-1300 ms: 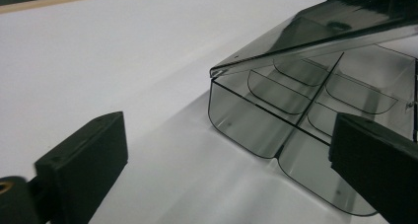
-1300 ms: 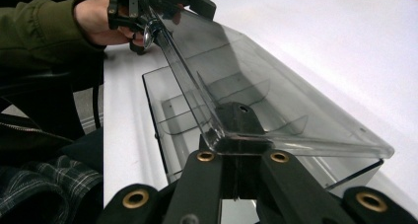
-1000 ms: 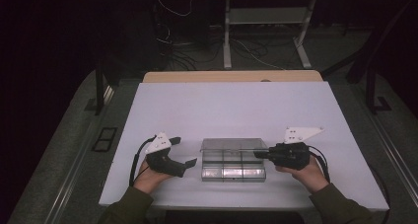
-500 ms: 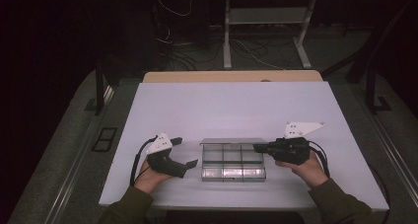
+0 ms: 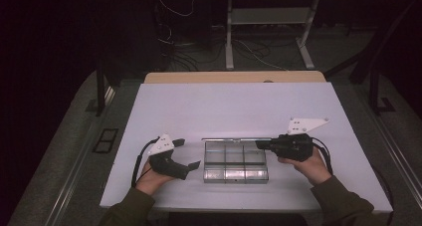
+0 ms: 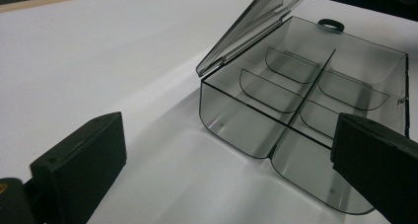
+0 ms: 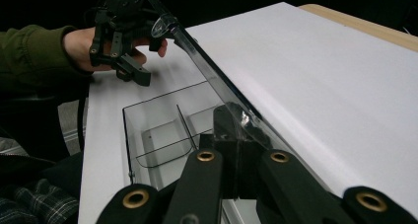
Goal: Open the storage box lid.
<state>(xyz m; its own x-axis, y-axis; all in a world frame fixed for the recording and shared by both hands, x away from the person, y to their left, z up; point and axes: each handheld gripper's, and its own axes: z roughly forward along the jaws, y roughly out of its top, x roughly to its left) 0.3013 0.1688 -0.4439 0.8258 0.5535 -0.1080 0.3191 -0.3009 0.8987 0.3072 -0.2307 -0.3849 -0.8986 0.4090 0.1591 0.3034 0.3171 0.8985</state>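
Lid (image 7: 217, 81) lifted further, pinched in right gripper (image 5: 263, 144)

The lid (image 5: 234, 140) of the clear box (image 5: 235, 161) now stands raised on its far edge; a second ago it lay flat over the compartments. The right gripper (image 5: 261, 144), jaws closed on the lid's right end, sits higher and farther back than before, and the hand (image 5: 308, 162) has followed. The compartments now lie open to the high view.
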